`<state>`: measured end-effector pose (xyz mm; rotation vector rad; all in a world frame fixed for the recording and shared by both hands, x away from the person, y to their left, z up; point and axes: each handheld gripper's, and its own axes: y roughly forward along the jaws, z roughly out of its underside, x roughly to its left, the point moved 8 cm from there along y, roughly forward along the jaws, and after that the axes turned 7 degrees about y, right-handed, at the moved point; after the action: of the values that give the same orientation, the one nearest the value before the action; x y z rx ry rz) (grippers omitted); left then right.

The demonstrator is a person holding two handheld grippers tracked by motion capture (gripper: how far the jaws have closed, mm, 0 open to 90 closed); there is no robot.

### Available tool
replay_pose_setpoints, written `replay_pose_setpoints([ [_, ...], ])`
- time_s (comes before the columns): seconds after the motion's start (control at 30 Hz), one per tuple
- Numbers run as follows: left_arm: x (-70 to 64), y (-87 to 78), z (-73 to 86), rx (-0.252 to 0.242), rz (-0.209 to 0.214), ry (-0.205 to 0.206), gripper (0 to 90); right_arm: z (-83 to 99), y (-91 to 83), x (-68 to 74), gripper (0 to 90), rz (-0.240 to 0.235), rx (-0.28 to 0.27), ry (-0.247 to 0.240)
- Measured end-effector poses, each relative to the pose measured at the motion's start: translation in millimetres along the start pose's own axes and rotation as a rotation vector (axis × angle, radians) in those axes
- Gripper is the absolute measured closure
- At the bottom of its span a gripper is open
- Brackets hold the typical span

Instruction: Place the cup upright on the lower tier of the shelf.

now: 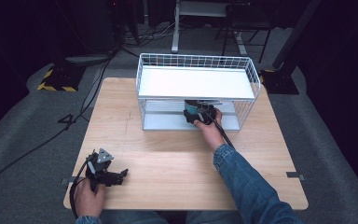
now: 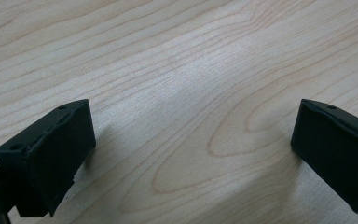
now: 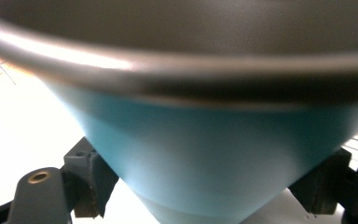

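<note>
Your right gripper point(image 1: 196, 115) is reaching into the lower level of the white wire rack point(image 1: 149, 70), and its jaws sit either side of the teal bowl point(image 3: 214, 154), pressed against its sloping wall. I'd call that a clamp, low on the bowl, so the dark rim point(image 3: 177, 65) stays free of the shelf overhead. In the high view that bowl point(image 1: 190, 109) is just under the front edge of the upper shelf, over the lower tray (whether it's resting or lifted I can't tell). You've come in from the front because that side of the rack is open.

Your left gripper point(image 1: 106, 171) is parked near your edge of the wooden table point(image 1: 168, 163), well apart from the rack, jaws spread wide over bare wood with nothing between them: idle, out of the way.

The count: one bowl, one rack with two levels, two grippers, one table.
</note>
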<state>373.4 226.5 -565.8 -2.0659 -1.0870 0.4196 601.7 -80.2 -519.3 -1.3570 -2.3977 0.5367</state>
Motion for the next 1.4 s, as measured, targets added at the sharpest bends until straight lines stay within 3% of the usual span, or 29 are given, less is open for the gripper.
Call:
replay_pose_setpoints([
  [0.1, 0.0, 0.0, 0.0, 0.000, 0.000, 0.000, 0.2, 0.6, -0.5, 0.1, 15.0, 0.008, -0.008, -0.007],
  [0.2, 0.0, 0.0, 0.0, 0.000, 0.000, 0.000, 0.2, -0.1, -1.3, -0.9, 15.6, 0.032, -0.026, -0.007],
  [0.47, 0.0, 0.0, 0.0, 0.000, 0.000, 0.000, 0.2, 1.4, -9.1, -1.1, 15.7, 0.012, -0.018, 0.015],
  [0.8, 0.0, 0.0, 0.0, 0.000, 0.000, 0.000, 0.2, 2.4, -32.4, -1.5, 15.7, -0.012, -0.012, -0.008],
  [1.03, 0.0, 0.0, 0.0, 0.000, 0.000, 0.000, 0.2, 5.7, -57.4, 6.0, 15.7, -0.064, 0.007, 0.032],
  [1.23, 0.0, 0.0, 0.0, 0.000, 0.000, 0.000, 0.2, 10.0, -83.6, 13.8, 15.7, -0.117, 0.001, 0.028],
  [1.4, -0.1, 0.0, 0.0, 0.000, 0.000, -0.001, 0.2, 11.6, -107.3, 12.3, 15.7, -0.165, 0.000, 0.012],
])
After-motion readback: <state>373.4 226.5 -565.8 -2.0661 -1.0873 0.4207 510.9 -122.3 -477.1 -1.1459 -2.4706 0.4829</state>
